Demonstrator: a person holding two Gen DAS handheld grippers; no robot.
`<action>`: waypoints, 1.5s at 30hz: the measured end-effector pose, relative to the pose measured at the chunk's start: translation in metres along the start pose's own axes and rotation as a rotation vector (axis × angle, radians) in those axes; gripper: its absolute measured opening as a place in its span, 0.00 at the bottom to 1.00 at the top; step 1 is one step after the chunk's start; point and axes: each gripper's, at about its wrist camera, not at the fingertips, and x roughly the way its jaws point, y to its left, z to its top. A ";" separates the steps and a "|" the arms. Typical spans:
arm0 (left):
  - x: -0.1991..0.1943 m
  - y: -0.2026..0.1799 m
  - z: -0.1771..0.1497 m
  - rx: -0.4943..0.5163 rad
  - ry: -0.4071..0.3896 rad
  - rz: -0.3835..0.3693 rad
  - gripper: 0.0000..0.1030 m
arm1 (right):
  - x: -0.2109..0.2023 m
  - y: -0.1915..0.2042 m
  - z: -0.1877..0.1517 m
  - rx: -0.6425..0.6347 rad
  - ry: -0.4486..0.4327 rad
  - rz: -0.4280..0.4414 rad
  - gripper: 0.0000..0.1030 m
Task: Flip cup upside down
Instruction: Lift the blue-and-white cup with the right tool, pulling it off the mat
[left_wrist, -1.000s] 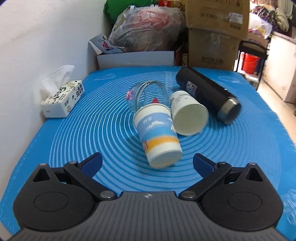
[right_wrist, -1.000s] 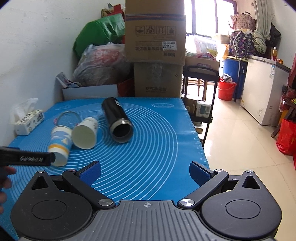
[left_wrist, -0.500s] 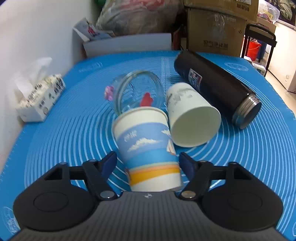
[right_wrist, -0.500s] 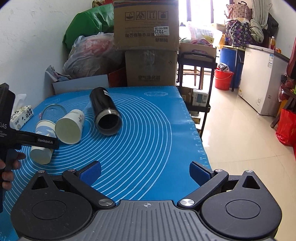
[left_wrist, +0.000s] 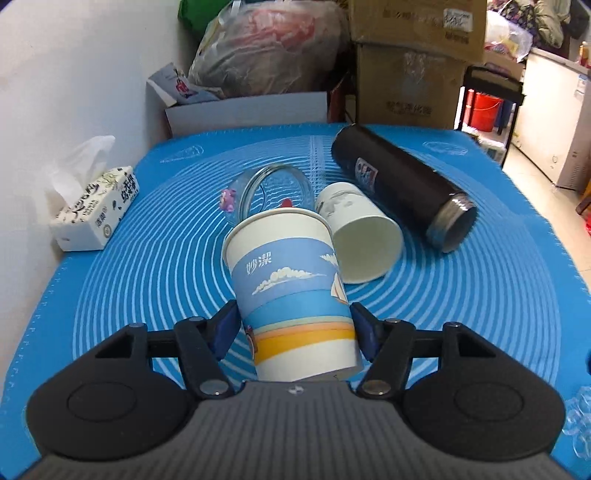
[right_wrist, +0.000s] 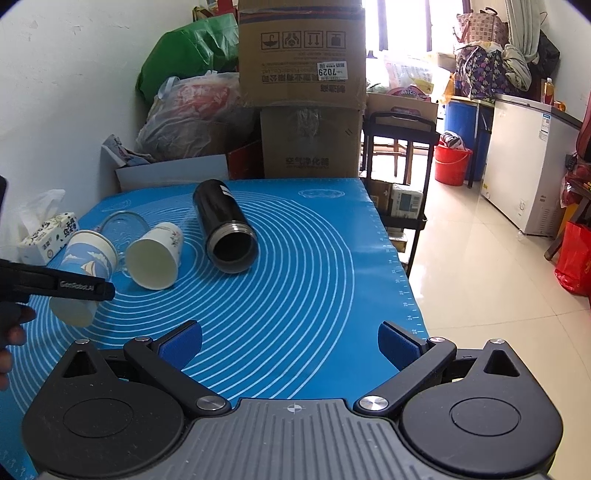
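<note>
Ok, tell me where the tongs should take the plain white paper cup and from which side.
Take the plain white paper cup across its side wall near mid-length, coming from above. It lies on its side on the blue mat, mouth toward the cameras, so top-down tongs can straddle its round body. The black flask and blue printed cup crowd both sides, making a level approach tight.

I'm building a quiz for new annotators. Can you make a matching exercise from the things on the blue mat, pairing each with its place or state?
Things:
1. blue-printed paper cup
2. white paper cup
3. black flask
4. tissue box

States:
A. beside the wall, at the mat's edge
B. on its side, metal-rimmed mouth open
C. between the left tongs
D. on its side, pale inside showing

Pairs: 1-C, 2-D, 3-B, 4-A
</note>
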 end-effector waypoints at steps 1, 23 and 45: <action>-0.006 0.000 -0.003 0.000 -0.002 -0.005 0.63 | -0.002 0.001 0.000 0.000 -0.001 0.003 0.99; -0.034 -0.022 -0.078 0.010 0.087 -0.069 0.63 | -0.035 0.003 -0.024 0.000 0.022 0.023 0.99; -0.042 -0.016 -0.071 -0.027 0.046 -0.068 0.86 | -0.033 0.005 -0.024 -0.010 0.028 0.015 0.99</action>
